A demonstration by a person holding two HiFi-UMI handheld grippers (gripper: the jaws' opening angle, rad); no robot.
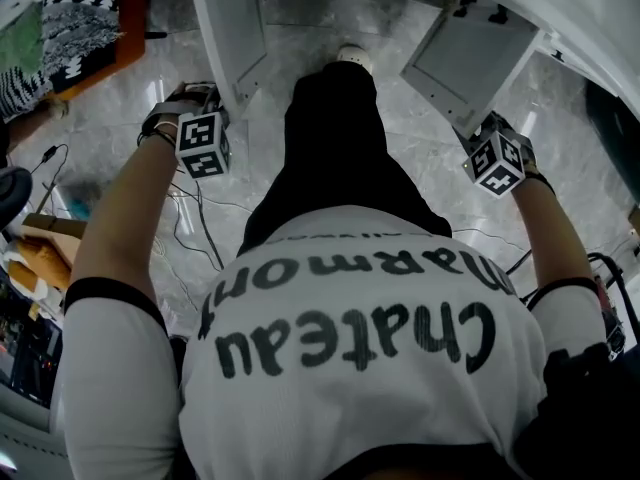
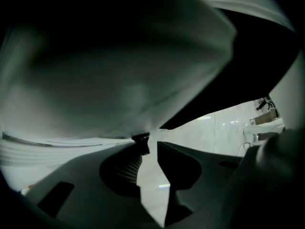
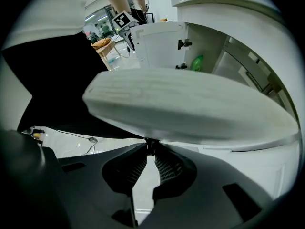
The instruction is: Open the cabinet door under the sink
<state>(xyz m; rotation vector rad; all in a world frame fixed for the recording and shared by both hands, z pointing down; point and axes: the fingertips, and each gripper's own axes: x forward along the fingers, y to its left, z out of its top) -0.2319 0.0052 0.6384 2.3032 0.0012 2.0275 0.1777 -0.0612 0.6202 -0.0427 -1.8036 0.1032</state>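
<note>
Your right gripper [image 3: 151, 147] pinches its white flat cabinet door [image 3: 190, 109]; your left gripper [image 2: 151, 143], spread, may let the other door [image 2: 119, 70] swing back.

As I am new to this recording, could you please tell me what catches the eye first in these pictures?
Two white cabinet doors stand swung open at the top of the head view, the left door and the right door. A gripper sits at each door's edge: the left gripper with jaws apart, the right gripper pinching its door. Inside the cabinet, the right gripper view shows a green bottle.
</note>
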